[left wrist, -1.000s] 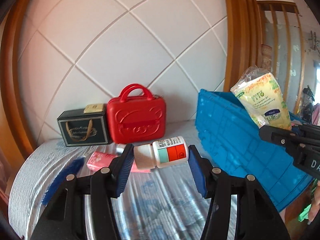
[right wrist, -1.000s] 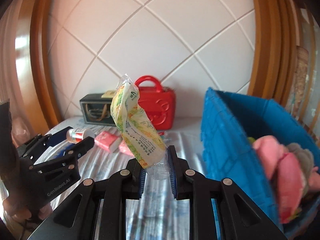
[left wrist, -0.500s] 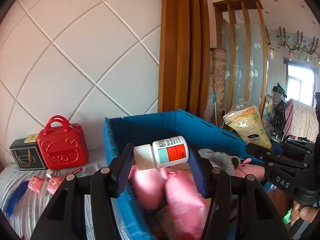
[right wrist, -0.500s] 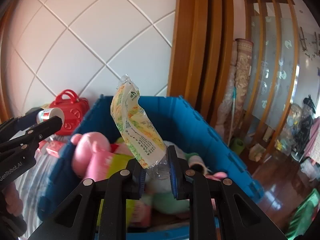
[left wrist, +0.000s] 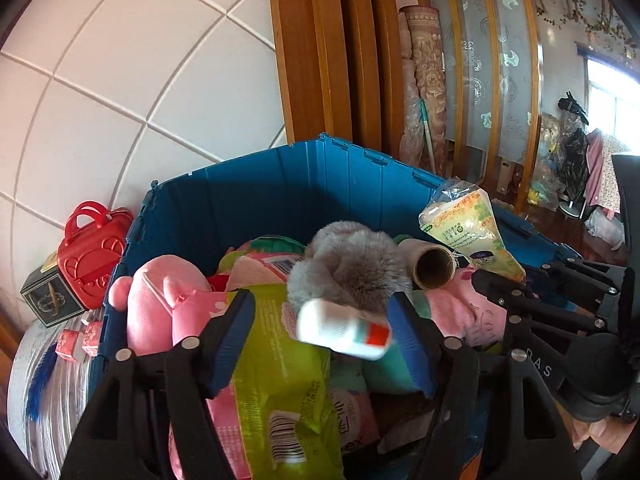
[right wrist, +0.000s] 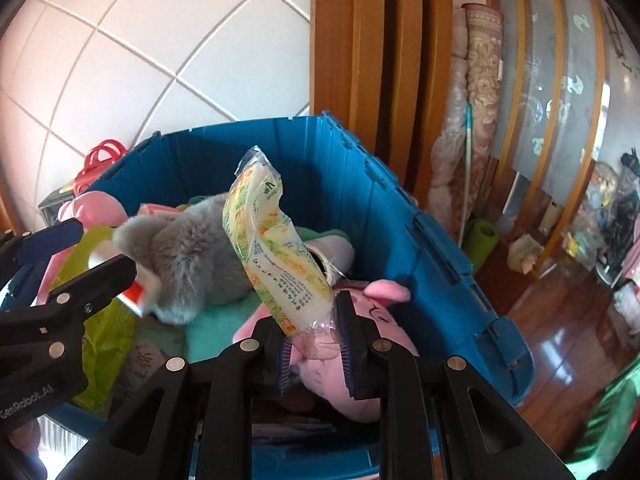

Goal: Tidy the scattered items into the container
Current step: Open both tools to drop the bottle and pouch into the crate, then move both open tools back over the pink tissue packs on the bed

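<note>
The blue crate [left wrist: 280, 184] is full of soft toys and packets; it also shows in the right wrist view [right wrist: 424, 240]. My left gripper [left wrist: 320, 340] hangs over it with its jaws wide apart. The white bottle with a red and teal label [left wrist: 344, 330] is blurred between them, tilted, touching only the right pad. It also shows in the right wrist view [right wrist: 136, 288]. My right gripper [right wrist: 314, 344] is over the crate with its jaws slightly parted, and the yellow-green snack packet [right wrist: 272, 248] stands up between them, leaning on the left pad. The packet also shows in the left wrist view [left wrist: 468, 232].
Inside the crate lie a grey plush [left wrist: 352, 264], a pink plush [left wrist: 160, 300], a lime packet [left wrist: 280, 360] and a cardboard tube [left wrist: 434, 268]. Left of the crate on the bed are a red toy case [left wrist: 90, 256], a dark box [left wrist: 50, 298] and small pink boxes [left wrist: 78, 342].
Both grippers moved from the bed to above the crate and tilted down into it. The left jaws opened and the bottle is slipping out. The right jaws eased apart on the packet.
</note>
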